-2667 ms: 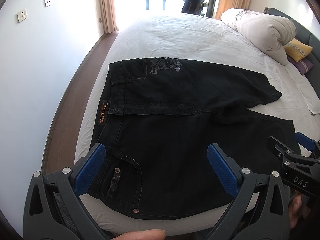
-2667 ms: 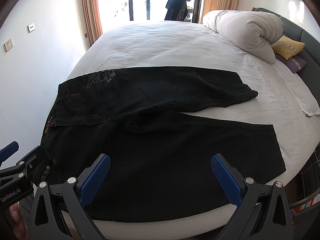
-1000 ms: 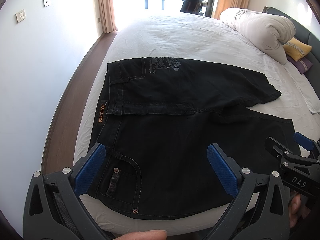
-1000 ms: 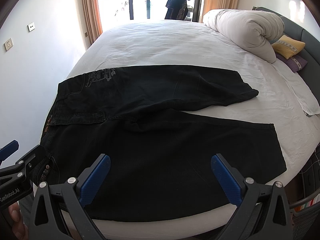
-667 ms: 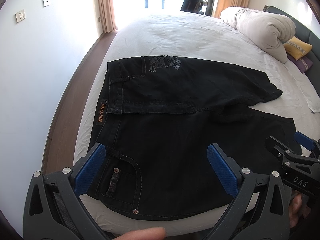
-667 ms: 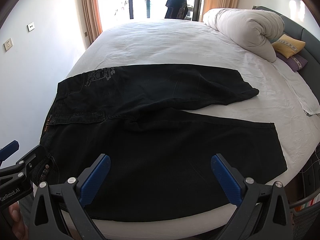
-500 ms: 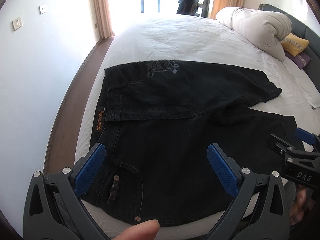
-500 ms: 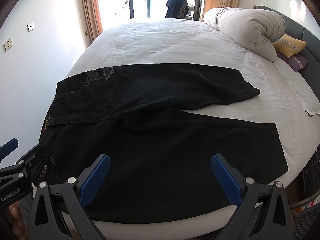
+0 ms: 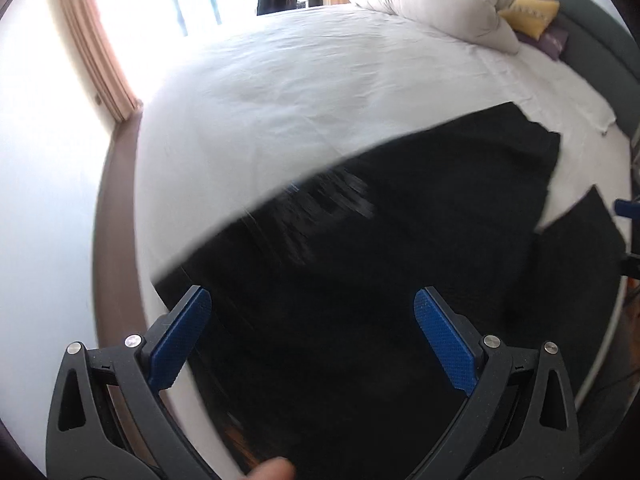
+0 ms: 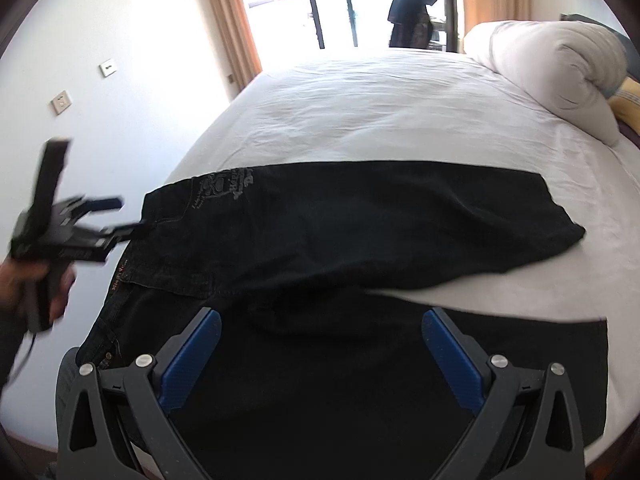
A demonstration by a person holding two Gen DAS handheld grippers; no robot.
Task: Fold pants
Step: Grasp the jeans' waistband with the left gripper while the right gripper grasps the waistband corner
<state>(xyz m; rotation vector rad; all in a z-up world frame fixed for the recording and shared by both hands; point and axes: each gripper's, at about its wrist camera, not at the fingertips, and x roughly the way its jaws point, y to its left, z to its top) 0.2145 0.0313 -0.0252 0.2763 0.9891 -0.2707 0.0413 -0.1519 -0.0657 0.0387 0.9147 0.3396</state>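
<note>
Black pants lie spread flat on the white bed, waistband at the left, both legs running right. The left wrist view shows them blurred. My left gripper is open and empty above the waistband end; it shows in the right wrist view at the far waistband corner. My right gripper is open and empty above the near leg; its blue tip shows at the right edge of the left wrist view.
A rolled white duvet and a yellow pillow lie at the head of the bed on the right. A white wall and brown floor strip run along the left. A curtained window stands beyond.
Both grippers moved forward over the pants. My left gripper swung fast toward the far waistband corner, blurring its view. The pants lie as before.
</note>
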